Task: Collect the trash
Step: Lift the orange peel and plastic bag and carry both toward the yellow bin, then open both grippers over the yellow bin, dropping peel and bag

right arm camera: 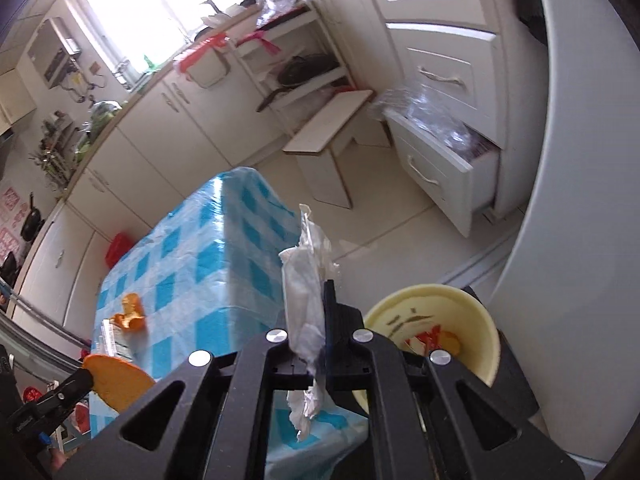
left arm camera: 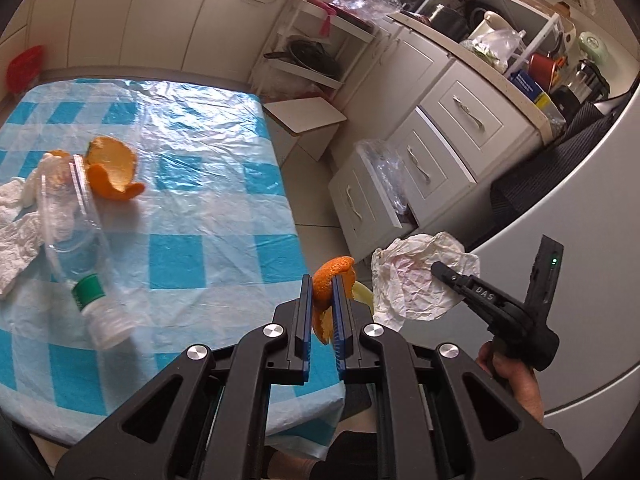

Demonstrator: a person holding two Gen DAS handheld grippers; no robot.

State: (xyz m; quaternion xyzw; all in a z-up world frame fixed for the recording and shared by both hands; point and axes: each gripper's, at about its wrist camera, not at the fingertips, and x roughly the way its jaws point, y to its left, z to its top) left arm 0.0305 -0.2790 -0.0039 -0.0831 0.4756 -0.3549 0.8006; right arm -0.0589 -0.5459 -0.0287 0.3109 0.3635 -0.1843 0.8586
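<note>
My left gripper [left arm camera: 323, 286] is shut on a piece of orange peel [left arm camera: 329, 280], held past the right edge of the table [left arm camera: 192, 216]. To its right, my right gripper [left arm camera: 434, 268] is shut on a crumpled white tissue [left arm camera: 416, 280]. In the right wrist view the tissue [right arm camera: 306, 284] stands pinched between the right gripper's fingers [right arm camera: 308, 292], just left of a yellow bin [right arm camera: 486, 332] that holds some scraps. On the checked cloth lie another orange peel [left arm camera: 112, 168], a clear plastic bottle [left arm camera: 76, 248] on its side and more white tissues [left arm camera: 16, 232].
White drawers [left arm camera: 420, 168] line the right, the lowest one pulled out with clear plastic in it. A small white stool [left arm camera: 304, 118] stands beyond the table. A large white curved appliance [left arm camera: 580, 280] rises at the right. A person's hand [left arm camera: 512, 376] grips the right tool.
</note>
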